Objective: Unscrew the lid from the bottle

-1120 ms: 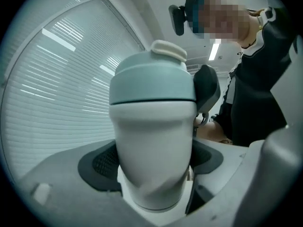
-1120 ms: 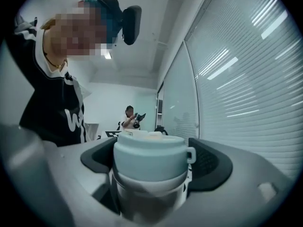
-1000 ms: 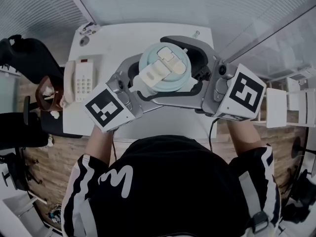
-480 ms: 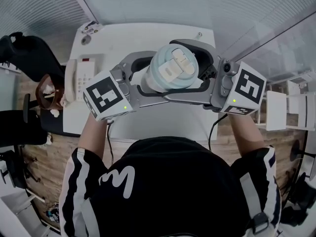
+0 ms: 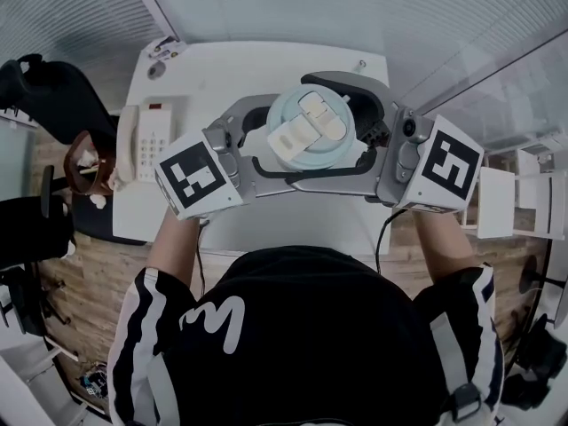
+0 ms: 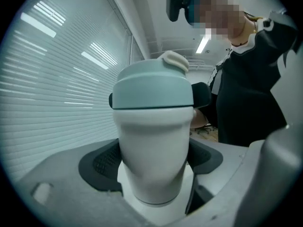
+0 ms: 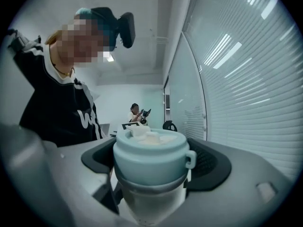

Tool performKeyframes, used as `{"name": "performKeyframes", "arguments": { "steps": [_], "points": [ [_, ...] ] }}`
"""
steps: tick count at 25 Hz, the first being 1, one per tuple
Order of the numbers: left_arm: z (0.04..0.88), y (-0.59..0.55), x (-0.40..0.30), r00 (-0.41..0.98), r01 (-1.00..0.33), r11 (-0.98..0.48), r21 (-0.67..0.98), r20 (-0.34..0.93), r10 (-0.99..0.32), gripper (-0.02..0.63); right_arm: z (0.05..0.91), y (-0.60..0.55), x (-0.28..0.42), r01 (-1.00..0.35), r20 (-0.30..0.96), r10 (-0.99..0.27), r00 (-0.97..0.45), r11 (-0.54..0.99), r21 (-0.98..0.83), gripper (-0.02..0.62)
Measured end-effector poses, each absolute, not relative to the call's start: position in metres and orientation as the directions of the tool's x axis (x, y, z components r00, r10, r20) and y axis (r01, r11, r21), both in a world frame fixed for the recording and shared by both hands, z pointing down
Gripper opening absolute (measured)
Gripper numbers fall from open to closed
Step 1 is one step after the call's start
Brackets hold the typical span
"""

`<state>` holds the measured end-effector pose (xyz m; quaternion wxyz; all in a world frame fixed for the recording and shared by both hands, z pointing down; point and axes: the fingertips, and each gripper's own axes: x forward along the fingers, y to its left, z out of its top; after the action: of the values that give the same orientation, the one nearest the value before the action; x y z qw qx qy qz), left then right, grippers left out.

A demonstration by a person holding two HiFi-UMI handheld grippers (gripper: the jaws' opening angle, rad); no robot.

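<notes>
A white bottle (image 6: 154, 160) with a pale blue lid (image 5: 309, 131) and a cream flip cap is held in the air over the white table (image 5: 222, 69). My left gripper (image 5: 271, 140) comes in from the left and is shut on the bottle's white body, its dark pads (image 6: 102, 162) pressing both sides. My right gripper (image 5: 333, 131) reaches in from the right and is shut on the lid (image 7: 150, 157), with its pads (image 7: 208, 167) hugging the lid's rim. In the head view the lid hides the bottle's body.
A white telephone (image 5: 151, 136) lies at the table's left edge and small items (image 5: 164, 56) sit at its far left corner. A black chair (image 5: 35, 96) stands left of the table. Blinds and a glass wall run behind. Another person (image 7: 136, 113) is far off.
Half a second ago the bottle was tipped so its white side showed; now the lid faces up again. Both grippers and the bottle sit slightly further right than a second ago.
</notes>
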<state>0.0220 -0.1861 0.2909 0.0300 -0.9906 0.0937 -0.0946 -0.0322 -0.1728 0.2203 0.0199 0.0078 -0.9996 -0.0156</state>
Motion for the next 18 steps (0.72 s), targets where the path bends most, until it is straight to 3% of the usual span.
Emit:
{"name": "performKeyframes", "arguments": {
  "steps": [5,14,18],
  "points": [
    [0.293,-0.19,0.012,0.948,-0.255,-0.957,-0.142,0.158,-0.276,0.451,0.225,-0.176,-0.051,-0.036,0.025,-0.036,-0.999,0.999,0.025,0.454],
    [0.307,-0.202,0.009,0.87,-0.454,-0.861,-0.23,0.094,-0.484,0.497,0.227,-0.185,-0.056,-0.185,-0.017,-0.185,-0.983,0.982,0.038,0.454],
    [0.304,-0.203,0.017,0.884,-0.453,-0.871,-0.188,0.034,-0.467,0.496,0.217,-0.185,-0.054,-0.238,-0.065,-0.236,-0.97,0.971,0.033,0.454]
  ]
}}
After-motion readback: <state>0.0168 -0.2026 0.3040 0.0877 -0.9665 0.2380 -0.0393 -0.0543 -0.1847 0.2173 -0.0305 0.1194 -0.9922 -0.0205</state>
